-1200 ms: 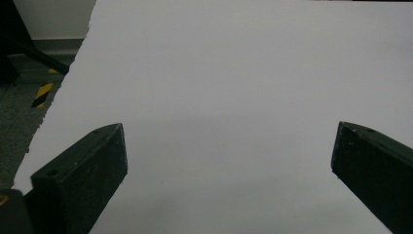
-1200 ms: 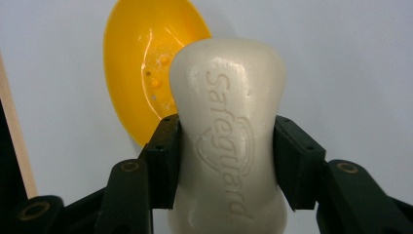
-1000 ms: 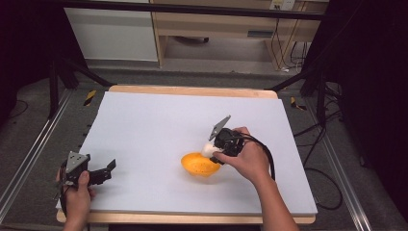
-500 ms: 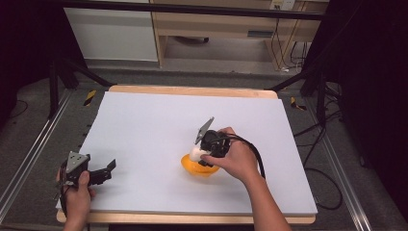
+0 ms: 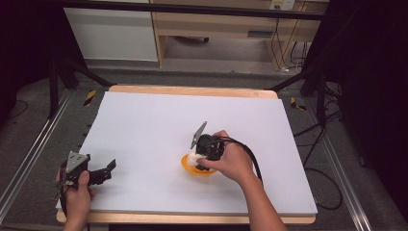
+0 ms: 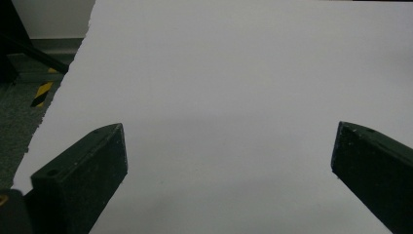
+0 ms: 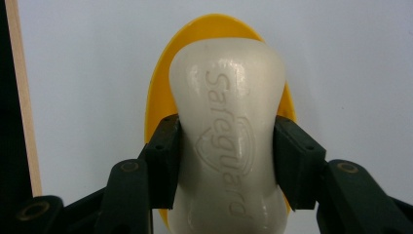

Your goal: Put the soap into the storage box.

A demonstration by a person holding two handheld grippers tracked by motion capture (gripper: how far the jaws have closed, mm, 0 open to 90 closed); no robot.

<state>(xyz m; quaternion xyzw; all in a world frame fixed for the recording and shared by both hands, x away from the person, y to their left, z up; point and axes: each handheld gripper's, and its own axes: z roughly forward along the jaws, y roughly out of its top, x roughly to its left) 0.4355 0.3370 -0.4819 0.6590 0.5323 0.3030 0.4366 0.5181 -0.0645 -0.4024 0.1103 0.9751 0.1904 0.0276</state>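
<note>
Soap bar point(image 7: 227, 141) is being pinched at its waist by the right gripper point(image 7: 227, 163), apparently just above the yellow dish point(image 5: 196, 168) on the tabletop point(image 5: 159, 130). Slick sides could be slipping free under pressure. Left gripper point(image 5: 102, 172) is resting spread, empty.

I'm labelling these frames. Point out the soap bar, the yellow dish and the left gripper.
soap bar point(image 7: 226, 97), right gripper view, on its embossed upper face.
yellow dish point(image 7: 158, 92), right gripper view, on its rim left of the soap.
left gripper point(image 5: 109, 168), high view, midway between its spread fingers.
</note>
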